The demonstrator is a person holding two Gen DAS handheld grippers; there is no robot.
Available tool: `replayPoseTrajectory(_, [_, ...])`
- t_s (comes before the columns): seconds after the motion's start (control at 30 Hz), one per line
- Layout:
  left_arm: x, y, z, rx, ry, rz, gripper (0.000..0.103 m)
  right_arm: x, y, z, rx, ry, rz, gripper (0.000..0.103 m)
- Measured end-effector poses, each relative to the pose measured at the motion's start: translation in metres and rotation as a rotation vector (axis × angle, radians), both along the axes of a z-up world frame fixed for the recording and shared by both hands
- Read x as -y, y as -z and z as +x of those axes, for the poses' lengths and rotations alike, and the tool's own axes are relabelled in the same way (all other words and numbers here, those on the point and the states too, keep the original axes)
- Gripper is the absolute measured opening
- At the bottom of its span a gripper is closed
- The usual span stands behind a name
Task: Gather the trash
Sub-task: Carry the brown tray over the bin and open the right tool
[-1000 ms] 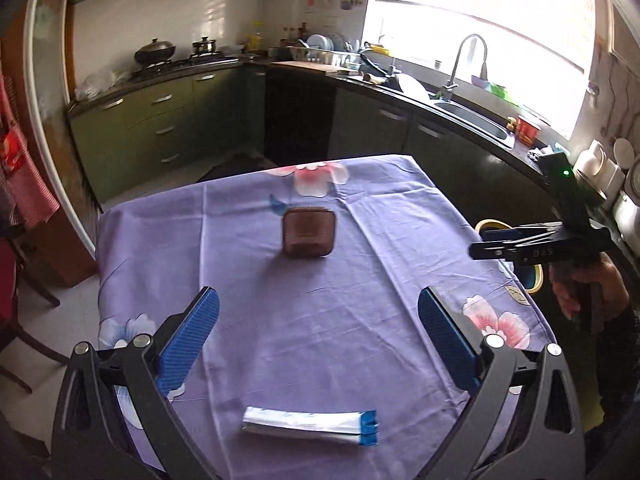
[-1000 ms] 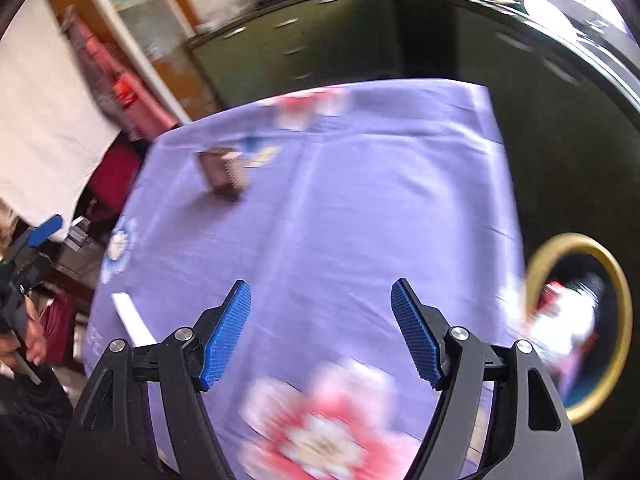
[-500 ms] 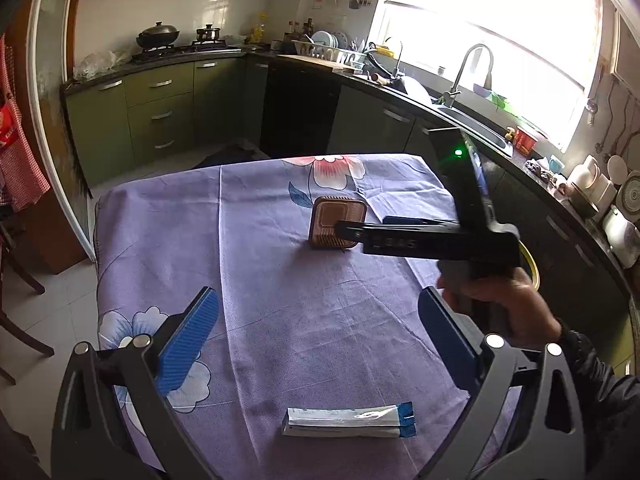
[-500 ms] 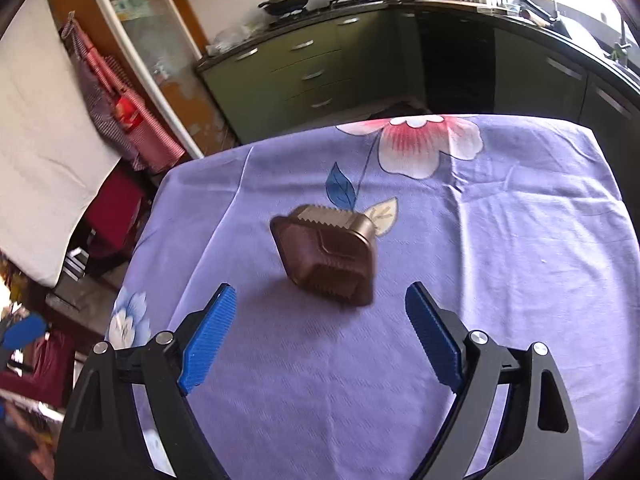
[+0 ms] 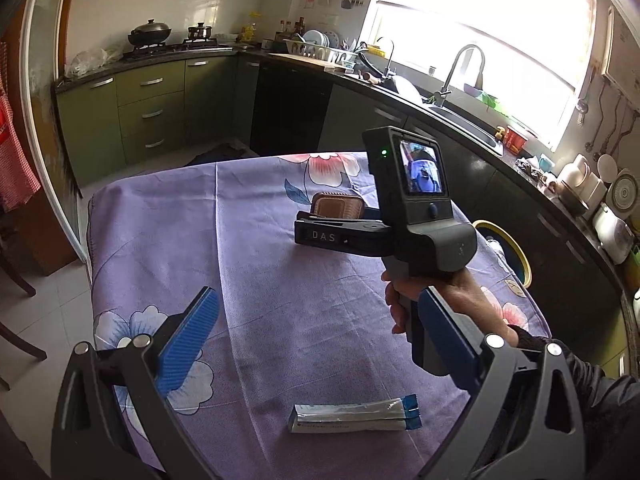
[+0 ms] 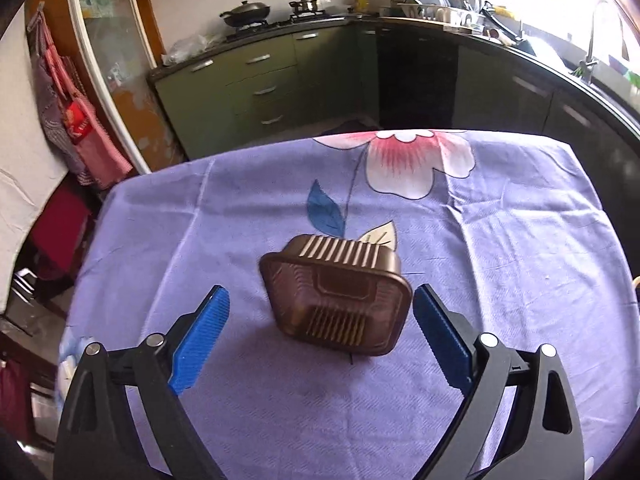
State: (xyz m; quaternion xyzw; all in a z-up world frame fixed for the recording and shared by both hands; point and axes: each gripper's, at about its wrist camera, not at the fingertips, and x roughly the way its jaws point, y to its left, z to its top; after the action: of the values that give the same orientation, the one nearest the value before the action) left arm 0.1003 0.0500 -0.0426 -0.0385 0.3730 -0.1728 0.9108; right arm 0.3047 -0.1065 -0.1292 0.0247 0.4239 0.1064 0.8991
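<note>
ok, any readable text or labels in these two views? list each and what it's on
"DAS": white letters on the side of the right gripper, seen in the left wrist view.
Small print on the silver and blue wrapper: too small to read.
Small screen on the right gripper's back: shows a picture, no legible text.
Red packet hanging at the left: markings blurred.
Brown plastic tray: no text visible.

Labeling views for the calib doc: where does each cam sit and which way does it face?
Left wrist: on the left tongs, looking down across the purple tablecloth toward the kitchen window; shows its own blue pads, open over the wrapper, plus the right tongs and the hand holding them.
Right wrist: on the right tongs, facing the stove counter; own blue pads open either side of the brown tray, not touching.
Shared: the tray, the tablecloth, the stove counter.
</note>
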Motion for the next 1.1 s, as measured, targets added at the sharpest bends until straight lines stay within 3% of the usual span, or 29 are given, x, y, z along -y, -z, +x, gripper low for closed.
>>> replayPoseTrajectory(0.03, [-0.001, 0.000, 0.000, 0.000, 0.000, -0.002, 0.095, 0.002, 0.003, 0.003, -0.012, 0.009, -0.001, 0.067])
replayPoseTrajectory(0.07, [-0.001, 0.000, 0.000, 0.000, -0.001, -0.004, 0.095, 0.004, 0.003, 0.004, -0.019, 0.014, 0.008, 0.066])
replayPoseTrajectory(0.47, [0.007, -0.001, -0.001, 0.004, 0.018, 0.000, 0.095, 0.043, -0.030, -0.027, 0.015, -0.033, 0.089, 0.066])
replayPoseTrajectory(0.7, [0.022, -0.005, -0.003, 0.012, 0.043, 0.011, 0.095, 0.099, -0.051, -0.070, 0.054, -0.004, 0.111, 0.066])
replayPoseTrajectory(0.8, [0.030, -0.005, -0.001, 0.008, 0.055, 0.019, 0.095, 0.146, -0.060, -0.090, 0.079, 0.067, 0.104, 0.066])
replayPoseTrajectory(0.93, [0.040, -0.004, 0.002, 0.004, 0.067, 0.031, 0.095, 0.234, -0.063, -0.108, 0.095, 0.251, 0.053, 0.067])
replayPoseTrajectory(1.1, [0.057, -0.002, 0.005, -0.002, 0.077, 0.041, 0.095, 0.346, -0.050, -0.122, 0.043, 0.483, -0.019, 0.067])
